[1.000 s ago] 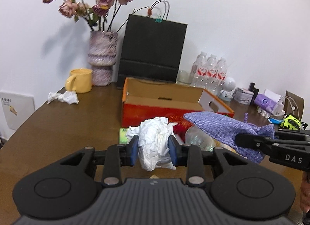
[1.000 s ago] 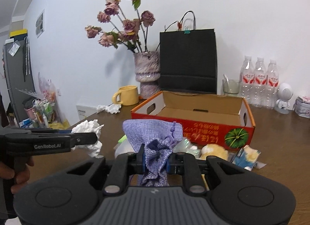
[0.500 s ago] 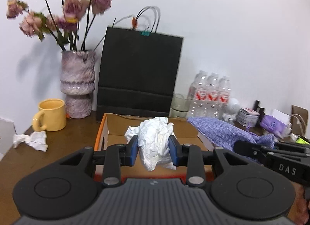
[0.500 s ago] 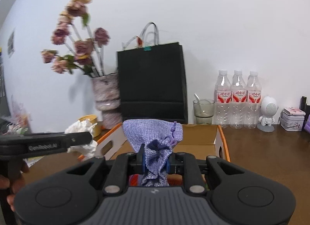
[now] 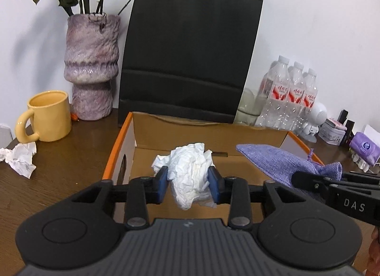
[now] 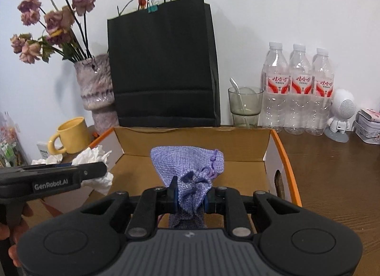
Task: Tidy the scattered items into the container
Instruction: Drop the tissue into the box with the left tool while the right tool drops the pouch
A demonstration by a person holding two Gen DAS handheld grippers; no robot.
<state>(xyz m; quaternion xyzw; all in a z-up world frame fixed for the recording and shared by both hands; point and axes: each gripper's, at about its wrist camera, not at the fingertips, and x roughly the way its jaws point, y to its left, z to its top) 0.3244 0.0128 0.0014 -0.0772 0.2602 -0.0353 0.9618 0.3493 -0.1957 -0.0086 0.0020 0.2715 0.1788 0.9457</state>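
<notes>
While both grippers hang over the open cardboard box (image 5: 256,133) | left gripper (image 5: 188,183) clamps a crumpled white tissue (image 5: 190,176) | right gripper (image 6: 190,196) pinches a purple drawstring pouch (image 6: 190,169) by its neck | yellow mug (image 5: 47,115) left of the box

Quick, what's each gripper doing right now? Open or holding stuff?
Left gripper: shut on the crumpled white tissue, above the cardboard box.
Right gripper: shut on the purple pouch, above the same box.

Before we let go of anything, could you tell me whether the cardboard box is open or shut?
Open. The box has no lid over it; both views show its bare brown floor, with the tissue and pouch held above it.
</notes>
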